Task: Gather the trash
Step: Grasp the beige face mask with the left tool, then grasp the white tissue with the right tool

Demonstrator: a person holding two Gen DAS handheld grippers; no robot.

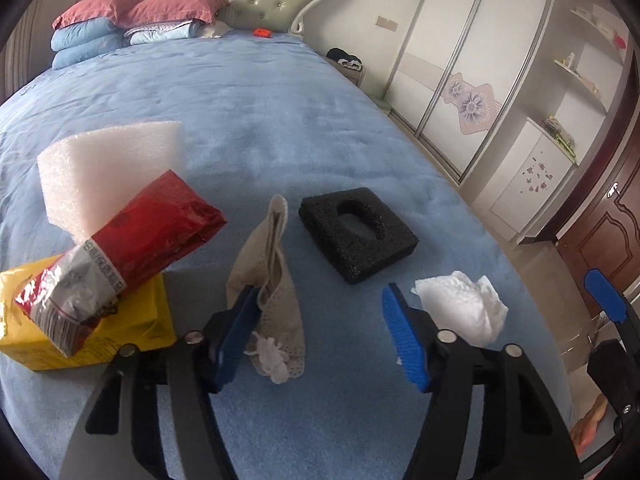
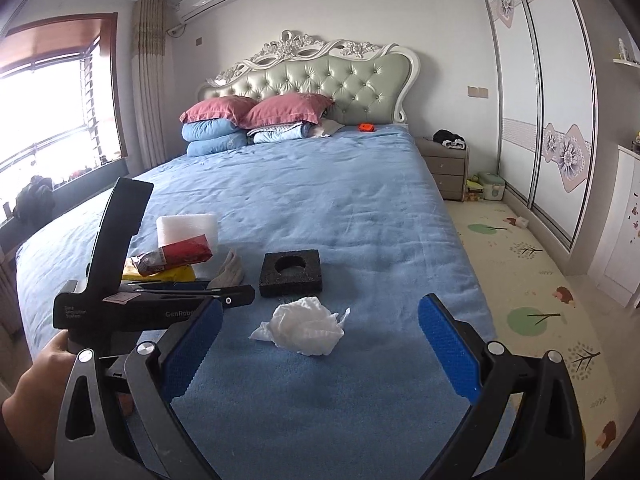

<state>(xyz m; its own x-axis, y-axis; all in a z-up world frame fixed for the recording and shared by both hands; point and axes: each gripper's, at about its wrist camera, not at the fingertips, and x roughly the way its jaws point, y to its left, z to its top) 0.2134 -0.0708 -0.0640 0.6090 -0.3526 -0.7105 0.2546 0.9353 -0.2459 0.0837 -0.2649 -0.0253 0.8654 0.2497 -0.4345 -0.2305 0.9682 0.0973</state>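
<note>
Trash lies on the blue bed: a crumpled white tissue point(image 1: 464, 308) point(image 2: 302, 330), a black foam block with a hole point(image 1: 358, 232) point(image 2: 291, 272), a beige sock point(image 1: 272, 280) point(image 2: 231, 270), a red wrapper point(image 1: 120, 248) point(image 2: 176, 258) on a yellow pack point(image 1: 92, 332), and a white foam block point(image 1: 112, 168) point(image 2: 188, 228). My left gripper point(image 1: 320, 336) is open, low over the bed, its left finger touching the sock, the tissue just outside its right finger. My right gripper point(image 2: 320, 344) is open and empty, with the tissue between and just ahead of its fingers.
The bed point(image 2: 320, 184) has pillows and folded quilts at the headboard point(image 2: 256, 120) and a small orange object point(image 2: 366, 127). A nightstand point(image 2: 444, 168), wardrobe point(image 2: 540, 120) and play mat floor point(image 2: 532, 280) lie to the right. The bed's right edge is near the tissue.
</note>
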